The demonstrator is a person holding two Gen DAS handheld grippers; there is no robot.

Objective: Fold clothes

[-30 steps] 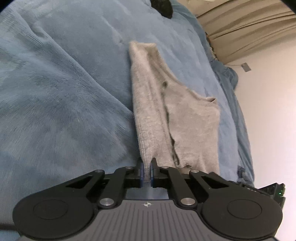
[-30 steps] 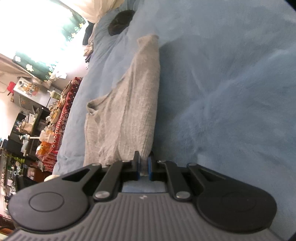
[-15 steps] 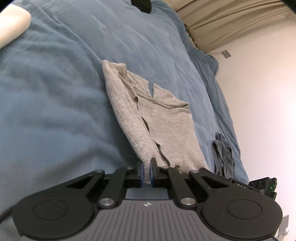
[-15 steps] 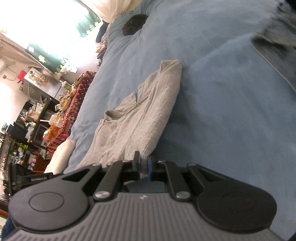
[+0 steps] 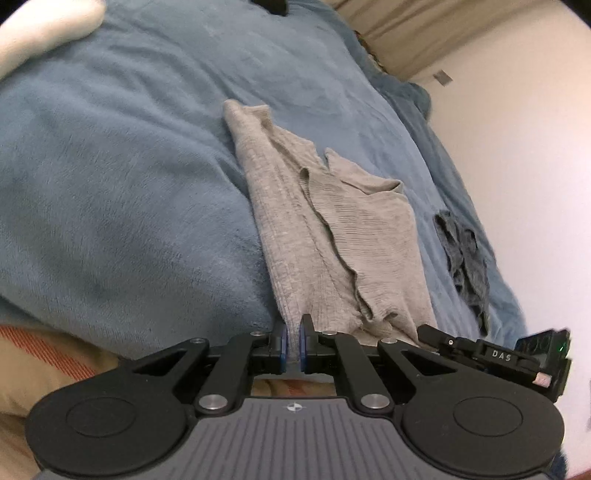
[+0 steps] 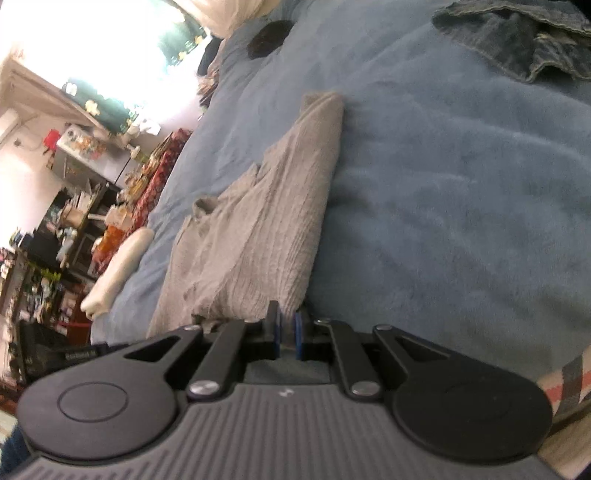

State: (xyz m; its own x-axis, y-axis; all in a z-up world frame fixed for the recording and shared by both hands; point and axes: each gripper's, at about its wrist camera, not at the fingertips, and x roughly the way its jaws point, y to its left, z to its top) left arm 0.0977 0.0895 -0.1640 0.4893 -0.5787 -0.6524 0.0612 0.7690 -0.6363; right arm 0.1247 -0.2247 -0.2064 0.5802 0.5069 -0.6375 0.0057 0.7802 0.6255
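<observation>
A grey knit garment [image 5: 325,229] lies stretched lengthwise on the blue blanket [image 5: 129,184], folded into a long strip with loose wrinkled layers on one side. My left gripper [image 5: 292,338] is shut on its near edge. In the right wrist view the same grey garment [image 6: 266,229] runs away from me, and my right gripper [image 6: 286,334] is shut on its near corner. The other gripper shows at the lower right of the left wrist view [image 5: 517,358].
A crumpled dark denim piece [image 5: 465,258] lies to the right of the garment, also at the top right in the right wrist view [image 6: 524,33]. A white rolled cloth [image 6: 118,269] sits at the bed's left. A black item [image 6: 267,37] lies far up. Cluttered shelves [image 6: 55,221] stand beyond.
Both grippers have pulled back and up with the garment, dragging it toward the bed's near edge. The denim piece and the white cloth have come into view.
</observation>
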